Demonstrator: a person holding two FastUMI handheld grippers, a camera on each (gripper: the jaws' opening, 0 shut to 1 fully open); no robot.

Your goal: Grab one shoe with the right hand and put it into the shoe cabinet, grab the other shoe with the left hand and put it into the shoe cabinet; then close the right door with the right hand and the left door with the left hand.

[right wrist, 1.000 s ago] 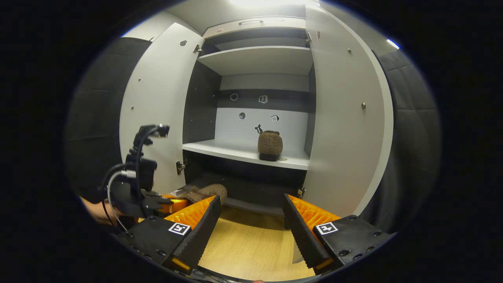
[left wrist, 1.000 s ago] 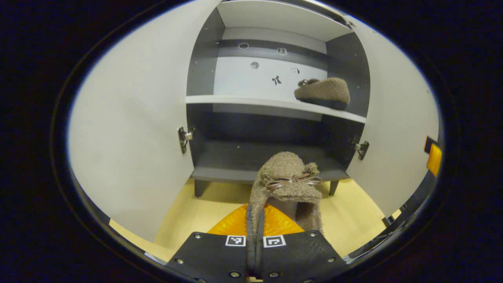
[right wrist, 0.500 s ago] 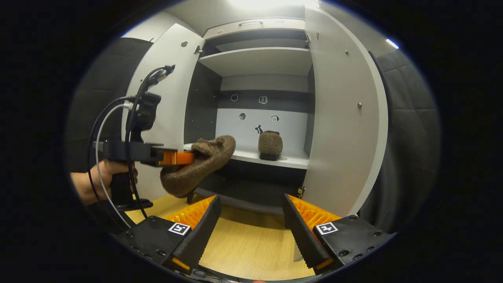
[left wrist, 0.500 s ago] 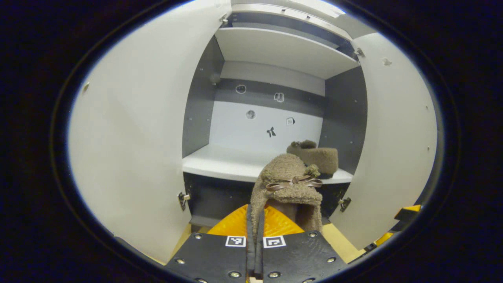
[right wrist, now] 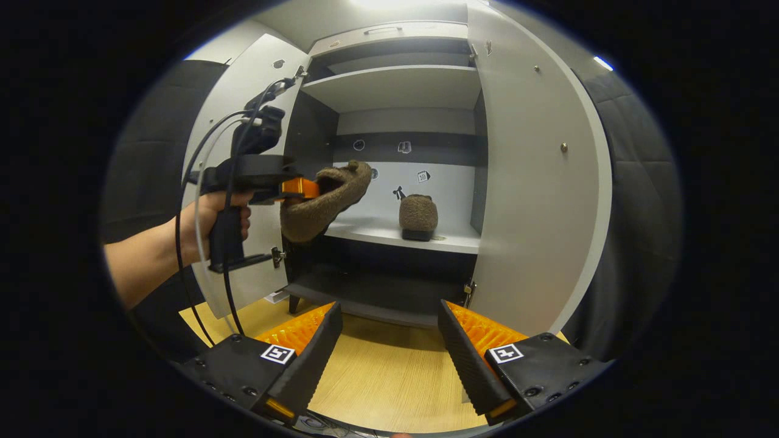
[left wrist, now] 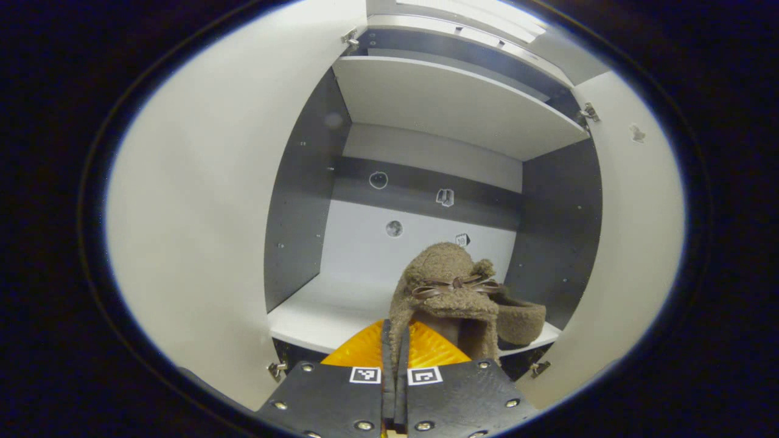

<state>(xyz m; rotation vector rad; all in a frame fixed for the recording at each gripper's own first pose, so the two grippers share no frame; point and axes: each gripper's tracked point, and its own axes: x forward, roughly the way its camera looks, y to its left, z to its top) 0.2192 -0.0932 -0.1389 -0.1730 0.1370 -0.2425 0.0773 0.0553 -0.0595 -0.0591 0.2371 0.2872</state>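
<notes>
My left gripper is shut on the heel rim of a fuzzy brown slipper with a bow, held in the air in front of the cabinet's middle shelf. In the right gripper view, a hand holds that left gripper, and the held slipper hangs at the left of the opening, above shelf height. The other slipper rests on the middle shelf, toward the right; it is partly hidden behind the held one in the left gripper view. My right gripper stands open and empty, low over the floor.
Both cabinet doors stand open: the left door and the right door flank the opening. An upper shelf lies overhead and a dark bottom shelf lies below. The wooden floor stretches in front of the cabinet.
My left gripper has risen with the slipper from near the floor to above the middle shelf and moved closer to the cabinet. The right gripper has barely moved.
</notes>
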